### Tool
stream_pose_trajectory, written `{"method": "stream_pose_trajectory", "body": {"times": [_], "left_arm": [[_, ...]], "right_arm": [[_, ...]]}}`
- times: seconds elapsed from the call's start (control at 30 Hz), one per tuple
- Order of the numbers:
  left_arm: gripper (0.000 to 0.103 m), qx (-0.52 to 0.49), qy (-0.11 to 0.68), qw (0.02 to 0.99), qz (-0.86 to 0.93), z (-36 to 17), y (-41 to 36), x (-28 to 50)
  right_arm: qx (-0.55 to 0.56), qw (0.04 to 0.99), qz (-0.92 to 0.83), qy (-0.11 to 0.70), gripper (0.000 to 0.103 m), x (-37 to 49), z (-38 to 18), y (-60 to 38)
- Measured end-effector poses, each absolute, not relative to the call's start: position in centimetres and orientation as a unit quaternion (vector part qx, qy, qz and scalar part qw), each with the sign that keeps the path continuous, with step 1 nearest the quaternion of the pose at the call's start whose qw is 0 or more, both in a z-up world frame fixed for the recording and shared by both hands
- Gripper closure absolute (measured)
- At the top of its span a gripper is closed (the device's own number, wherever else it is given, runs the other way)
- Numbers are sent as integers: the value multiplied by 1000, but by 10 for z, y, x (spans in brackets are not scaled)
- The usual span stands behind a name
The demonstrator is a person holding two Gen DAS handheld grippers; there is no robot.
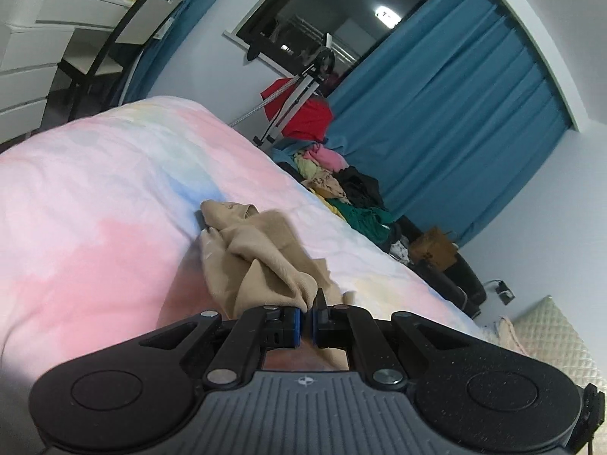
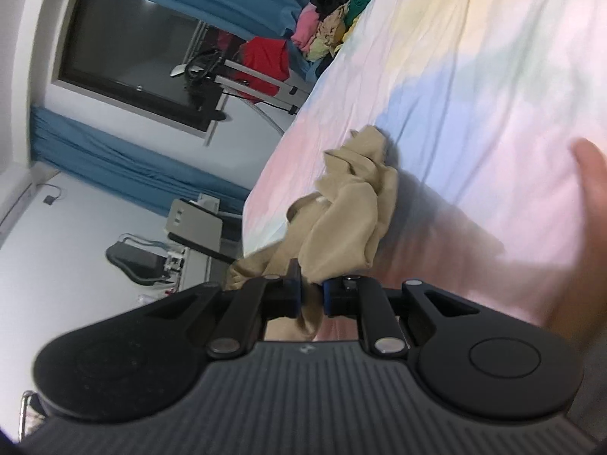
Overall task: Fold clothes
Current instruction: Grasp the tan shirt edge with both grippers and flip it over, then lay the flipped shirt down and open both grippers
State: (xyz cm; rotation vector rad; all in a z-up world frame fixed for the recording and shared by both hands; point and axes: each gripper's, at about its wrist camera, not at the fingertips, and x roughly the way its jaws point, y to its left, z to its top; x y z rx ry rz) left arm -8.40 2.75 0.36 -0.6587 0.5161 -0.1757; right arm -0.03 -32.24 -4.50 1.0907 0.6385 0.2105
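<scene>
A crumpled beige garment point(image 1: 252, 256) hangs bunched over the pastel bedsheet point(image 1: 95, 197). My left gripper point(image 1: 306, 316) is shut on one end of it, the cloth pinched between the blue pads. In the right wrist view the same beige garment point(image 2: 345, 212) trails forward from my right gripper point(image 2: 312, 295), which is shut on its other end. The cloth sags between the two grips and its far tip touches the sheet point(image 2: 474, 76). Much of the garment's shape is hidden in its folds.
A pile of mixed clothes point(image 1: 341, 185) lies at the bed's far edge, also in the right wrist view point(image 2: 334, 19). A red garment on a stand point(image 1: 303, 113), blue curtains point(image 1: 455, 121), a white dresser point(image 1: 34, 60) and a chair point(image 1: 114, 38) stand beyond. A blurred hand point(image 2: 592, 182) is at right.
</scene>
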Motion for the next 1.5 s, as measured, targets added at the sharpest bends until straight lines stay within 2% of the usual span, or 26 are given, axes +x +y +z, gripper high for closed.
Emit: {"method": "stream_pose_trajectory", "body": {"times": [0.17, 0.5, 0.67, 0.87, 1.2, 1.3, 1.33, 1.37, 1.4, 1.43, 1.47, 1.5], "left_arm": [[97, -321, 240, 913, -78, 13, 25, -106], [97, -308, 262, 913, -45, 17, 22, 14], [96, -284, 273, 919, -29, -6, 29, 90], [96, -286, 280, 916, -31, -61, 37, 154], [95, -260, 279, 924, -34, -91, 36, 190], [91, -250, 278, 927, -33, -92, 34, 187], [89, -247, 277, 928, -32, -91, 33, 183], [78, -242, 277, 930, -32, -90, 33, 180], [65, -237, 273, 932, -33, -88, 32, 175], [57, -232, 269, 934, -37, -85, 30, 170], [42, -223, 264, 937, -45, -83, 28, 166], [35, -211, 260, 941, -56, -80, 26, 161]], "right_arm": [[514, 804, 91, 286, 89, -9, -42, -323], [516, 801, 76, 294, 89, 82, -44, -314], [513, 796, 60, 316, 89, 145, -64, -305], [515, 792, 71, 320, 89, 201, -116, -304], [491, 805, 73, 325, 88, 234, -144, -301], [474, 813, 85, 327, 86, 234, -140, -300], [462, 818, 96, 329, 81, 233, -137, -298], [450, 823, 107, 330, 75, 232, -134, -297], [438, 827, 118, 332, 56, 231, -131, -296], [427, 832, 132, 329, 33, 228, -126, -293], [418, 837, 144, 322, 22, 223, -120, -290], [410, 842, 155, 314, 12, 218, -115, -287]]}}
